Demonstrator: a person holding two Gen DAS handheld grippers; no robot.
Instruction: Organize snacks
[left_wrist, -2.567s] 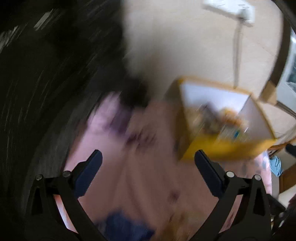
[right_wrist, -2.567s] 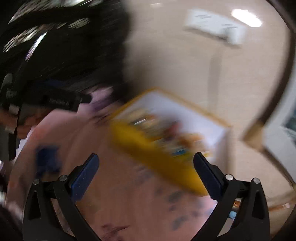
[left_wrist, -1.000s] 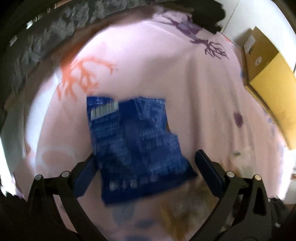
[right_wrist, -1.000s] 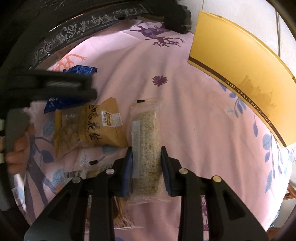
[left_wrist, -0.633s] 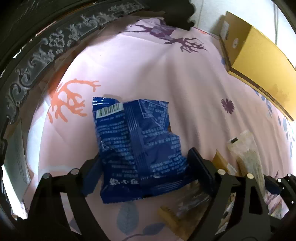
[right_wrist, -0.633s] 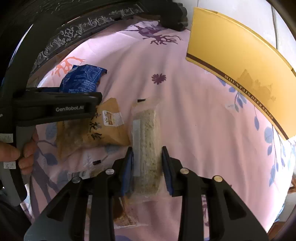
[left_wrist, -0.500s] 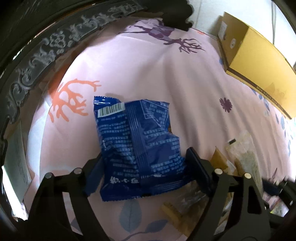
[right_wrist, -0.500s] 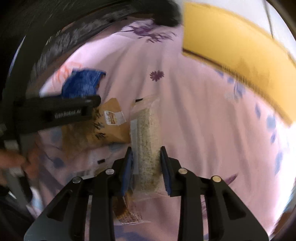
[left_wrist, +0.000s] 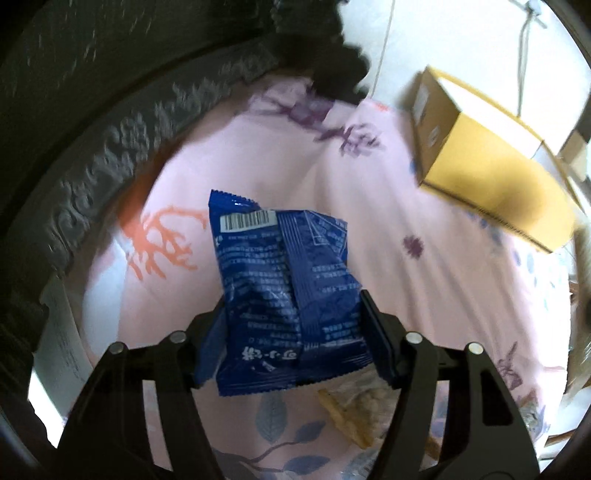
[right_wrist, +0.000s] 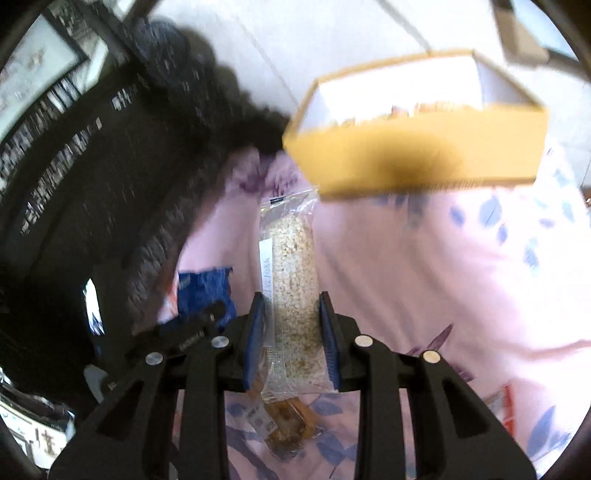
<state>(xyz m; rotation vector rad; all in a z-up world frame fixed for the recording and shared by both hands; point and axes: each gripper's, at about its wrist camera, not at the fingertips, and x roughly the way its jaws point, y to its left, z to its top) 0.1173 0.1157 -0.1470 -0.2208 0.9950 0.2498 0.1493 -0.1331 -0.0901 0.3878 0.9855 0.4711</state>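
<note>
My left gripper (left_wrist: 291, 325) is shut on a blue snack bag (left_wrist: 284, 280) and holds it above the pink floral cloth (left_wrist: 424, 306). My right gripper (right_wrist: 291, 325) is shut on a clear pack of puffed-rice bar (right_wrist: 291, 273), lifted off the cloth. The yellow cardboard box (right_wrist: 417, 155) stands open ahead of the right gripper, with some snacks inside against its white lining. It also shows in the left wrist view (left_wrist: 495, 177) at the far right. The blue bag and left gripper show in the right wrist view (right_wrist: 203, 291).
A brown-and-clear snack pack (right_wrist: 288, 421) lies on the cloth below the right gripper; it also shows in the left wrist view (left_wrist: 354, 410). A red-edged packet (right_wrist: 502, 406) lies at the right. A dark carved headboard (left_wrist: 129, 129) borders the cloth on the left.
Both grippers have closed on their snacks and lifted them off the cloth. The right gripper has tilted up and moved toward the yellow box.
</note>
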